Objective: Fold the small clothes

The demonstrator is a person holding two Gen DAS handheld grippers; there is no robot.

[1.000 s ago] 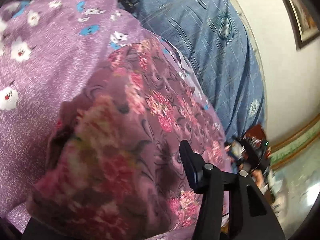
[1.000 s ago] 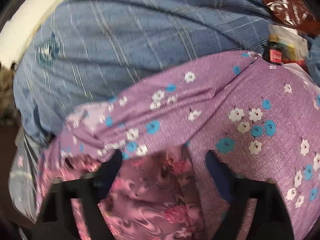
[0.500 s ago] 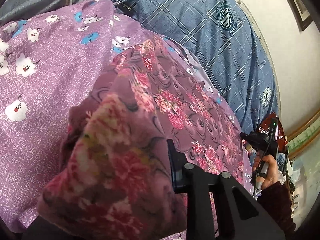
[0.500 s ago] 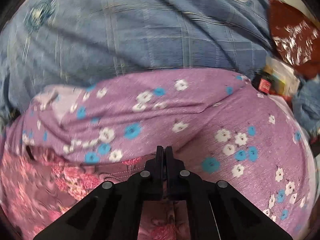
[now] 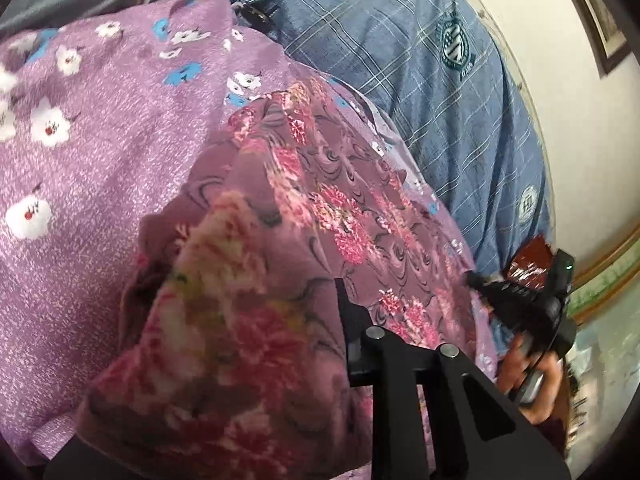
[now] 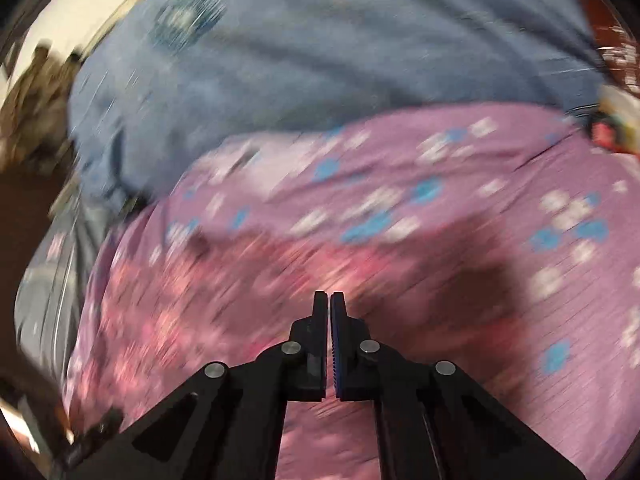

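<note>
A mauve garment with pink roses (image 5: 320, 208) lies on a lilac cloth with white and blue flowers (image 5: 100, 128). My left gripper (image 5: 320, 320) is shut on a bunched fold of the rose garment; cloth drapes over and hides its left finger. My right gripper (image 6: 329, 304) is shut, its two fingers pressed together with no cloth between them, above the rose garment (image 6: 192, 312). It also shows in the left wrist view (image 5: 520, 300), at the garment's far right edge. The right wrist view is blurred by motion.
A blue checked sheet (image 5: 420, 80) covers the bed beyond the lilac cloth (image 6: 440, 184). A cream wall (image 5: 560, 100) with a picture frame rises behind. A red-brown packet (image 5: 528, 260) and small bottles (image 6: 608, 132) lie at the bed's edge.
My right gripper closed from wide open to shut, then pulled back from the cloth empty. My left gripper kept its hold on the rose garment and shifted a little.
</note>
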